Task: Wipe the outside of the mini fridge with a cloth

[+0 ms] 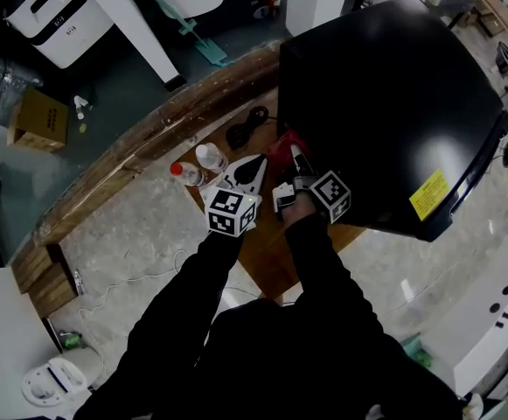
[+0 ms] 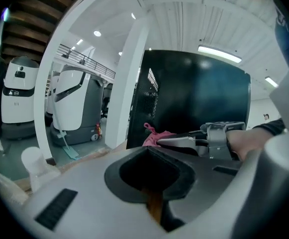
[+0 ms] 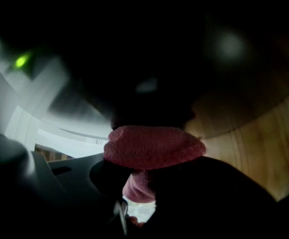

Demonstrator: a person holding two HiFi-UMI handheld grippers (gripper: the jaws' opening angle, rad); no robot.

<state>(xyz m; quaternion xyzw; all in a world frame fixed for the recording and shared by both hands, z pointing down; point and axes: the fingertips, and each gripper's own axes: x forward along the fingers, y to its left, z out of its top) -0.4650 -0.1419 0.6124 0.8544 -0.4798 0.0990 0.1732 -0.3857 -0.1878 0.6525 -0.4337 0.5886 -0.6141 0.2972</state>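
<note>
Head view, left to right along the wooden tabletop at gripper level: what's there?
Red-capped clear plastic bottle → white-capped clear plastic bottle → left gripper → crumpled red cloth → glossy black mini fridge. Right gripper left out: it overlaps the cloth.

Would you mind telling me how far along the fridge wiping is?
Done: the right gripper has the cloth clamped. In hand: the cloth sits against the side wall of the mini fridge. To do: no wiped patch shows, so likely the top and other faces. The left gripper is shut, empty.
</note>
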